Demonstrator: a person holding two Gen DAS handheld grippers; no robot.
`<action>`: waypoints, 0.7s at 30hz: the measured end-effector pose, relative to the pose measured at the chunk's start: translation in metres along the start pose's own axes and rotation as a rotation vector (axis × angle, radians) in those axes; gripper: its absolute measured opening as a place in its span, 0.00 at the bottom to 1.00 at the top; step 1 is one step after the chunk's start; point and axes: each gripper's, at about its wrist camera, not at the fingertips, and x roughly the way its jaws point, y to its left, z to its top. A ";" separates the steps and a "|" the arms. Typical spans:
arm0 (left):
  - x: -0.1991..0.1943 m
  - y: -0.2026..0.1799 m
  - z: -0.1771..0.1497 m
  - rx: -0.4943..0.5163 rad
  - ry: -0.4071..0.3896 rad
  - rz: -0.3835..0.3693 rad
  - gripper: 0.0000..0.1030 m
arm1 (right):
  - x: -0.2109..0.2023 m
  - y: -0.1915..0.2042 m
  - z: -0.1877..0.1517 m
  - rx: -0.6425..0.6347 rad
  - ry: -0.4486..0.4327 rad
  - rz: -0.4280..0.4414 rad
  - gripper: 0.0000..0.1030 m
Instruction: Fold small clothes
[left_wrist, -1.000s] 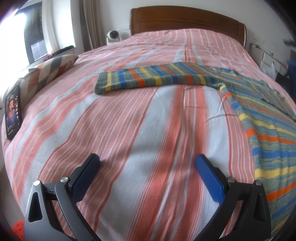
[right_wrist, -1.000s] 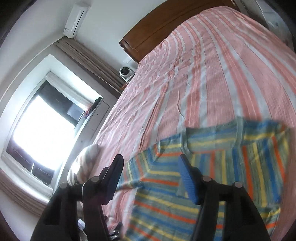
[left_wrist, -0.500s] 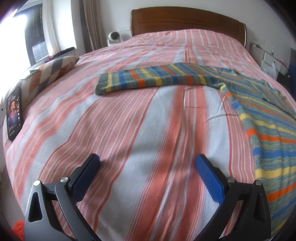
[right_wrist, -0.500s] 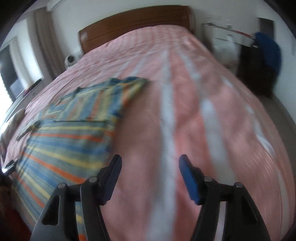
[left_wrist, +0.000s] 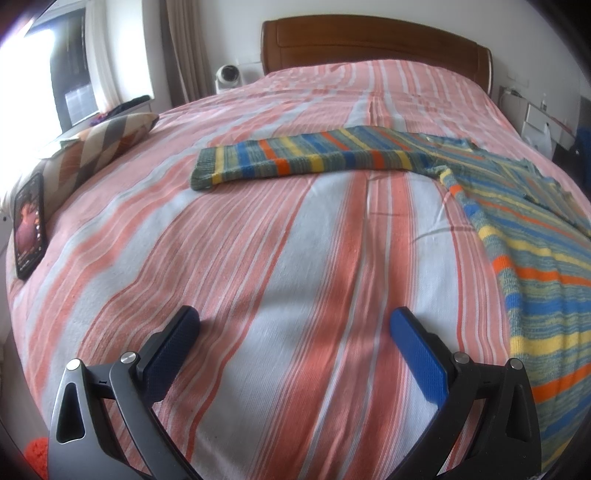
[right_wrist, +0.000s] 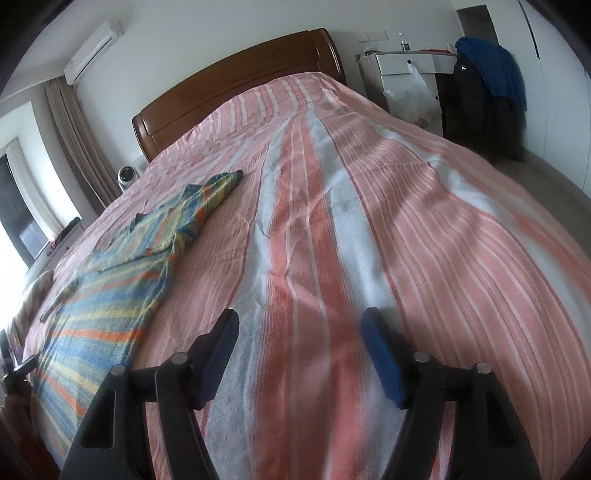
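Left wrist view, striped sweater (left_wrist: 517, 236) on bed (left_wrist: 258, 266), claws empty

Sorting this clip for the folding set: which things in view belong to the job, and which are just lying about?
Belongs to the job:
striped sweater, spread flat on the bed
left gripper, open, empty
right gripper, open, empty

Lying about:
phone
patterned pillow
small white camera
plastic bag
dark jacket

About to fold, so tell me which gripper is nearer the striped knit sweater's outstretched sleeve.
Left. The left gripper faces the sleeve across bare bedspread. The right gripper is over the sweater's far side; that sleeve is out of its view.
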 end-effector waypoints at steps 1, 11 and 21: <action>0.000 0.000 0.000 0.000 0.000 0.000 1.00 | 0.001 0.001 0.000 -0.008 0.000 -0.006 0.69; -0.002 -0.001 -0.002 0.000 -0.002 0.002 1.00 | 0.003 0.003 -0.003 -0.027 -0.002 -0.027 0.70; -0.001 -0.001 -0.001 0.000 -0.003 0.003 1.00 | 0.004 0.003 -0.002 -0.028 -0.002 -0.027 0.70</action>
